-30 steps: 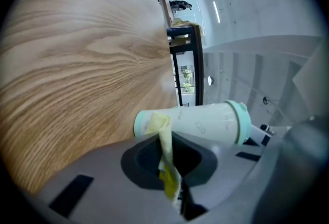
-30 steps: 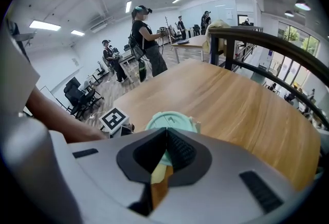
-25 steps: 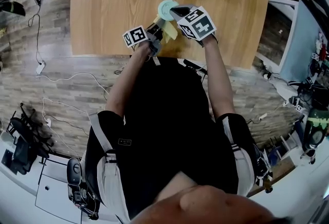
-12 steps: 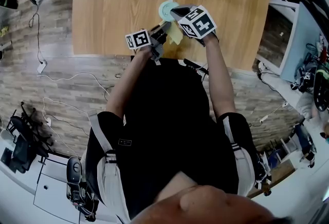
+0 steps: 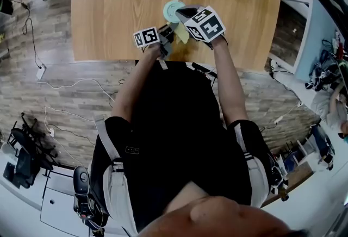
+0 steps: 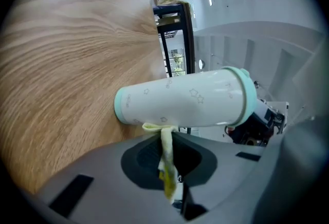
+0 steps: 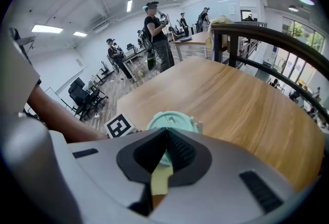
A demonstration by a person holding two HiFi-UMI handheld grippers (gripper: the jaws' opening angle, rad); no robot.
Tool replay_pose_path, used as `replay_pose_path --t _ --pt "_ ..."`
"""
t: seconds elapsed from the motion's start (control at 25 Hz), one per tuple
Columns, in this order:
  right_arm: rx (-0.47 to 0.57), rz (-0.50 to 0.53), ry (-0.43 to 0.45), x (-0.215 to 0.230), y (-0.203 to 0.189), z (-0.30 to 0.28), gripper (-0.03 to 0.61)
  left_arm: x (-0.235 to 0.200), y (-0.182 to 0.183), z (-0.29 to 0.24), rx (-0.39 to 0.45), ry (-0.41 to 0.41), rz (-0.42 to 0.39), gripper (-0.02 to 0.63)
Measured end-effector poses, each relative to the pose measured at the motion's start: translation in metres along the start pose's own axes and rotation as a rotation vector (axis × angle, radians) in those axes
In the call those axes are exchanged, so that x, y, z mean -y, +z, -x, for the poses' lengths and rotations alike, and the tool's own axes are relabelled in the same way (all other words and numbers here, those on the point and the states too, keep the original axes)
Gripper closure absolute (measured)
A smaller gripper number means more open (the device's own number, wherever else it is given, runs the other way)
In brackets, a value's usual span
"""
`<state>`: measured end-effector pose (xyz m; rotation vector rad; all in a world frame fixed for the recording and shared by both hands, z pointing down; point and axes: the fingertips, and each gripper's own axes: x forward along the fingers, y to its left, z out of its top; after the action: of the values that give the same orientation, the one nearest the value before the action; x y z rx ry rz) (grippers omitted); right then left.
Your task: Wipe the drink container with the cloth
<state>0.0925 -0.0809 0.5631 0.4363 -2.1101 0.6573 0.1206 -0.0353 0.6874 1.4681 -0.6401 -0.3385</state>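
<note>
A white drink container (image 6: 190,99) with a mint-green lid (image 7: 172,121) and base is held up above the wooden table (image 5: 109,2), near its front edge. In the head view the lid (image 5: 174,11) faces up. My right gripper (image 7: 167,138) is shut on the container at its lid end (image 5: 184,14). My left gripper (image 6: 165,143) is shut on a yellow cloth (image 6: 165,166), whose top edge touches the container's side. The cloth (image 5: 182,35) hangs between both grippers, with the left gripper (image 5: 168,33) just left of it. A strip of cloth (image 7: 160,182) shows under the right jaws.
The table's front edge (image 5: 109,58) runs just under the grippers. Cables (image 5: 70,83) lie on the wood floor at left. Desks and gear (image 5: 321,67) stand at right. Several people (image 7: 154,33) stand far off; a black rail (image 7: 267,43) crosses the right gripper view.
The left gripper with the cloth has shifted slightly up against the container. The right gripper and the container have stayed almost in place.
</note>
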Motion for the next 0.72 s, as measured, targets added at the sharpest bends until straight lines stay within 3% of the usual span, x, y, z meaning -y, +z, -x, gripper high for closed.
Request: replay_pose_path --t 0.36,0.72 --pt "0.022 -0.011 -0.020 -0.001 0.003 -0.001 0.548 -0.047 0.008 0.004 0.009 0.112 0.033 0.583" --pt "0.064 -0.014 -0.035 0.000 0.004 0.002 0.546 -0.032 0.013 0.014 0.020 0.103 0.001 0.583"
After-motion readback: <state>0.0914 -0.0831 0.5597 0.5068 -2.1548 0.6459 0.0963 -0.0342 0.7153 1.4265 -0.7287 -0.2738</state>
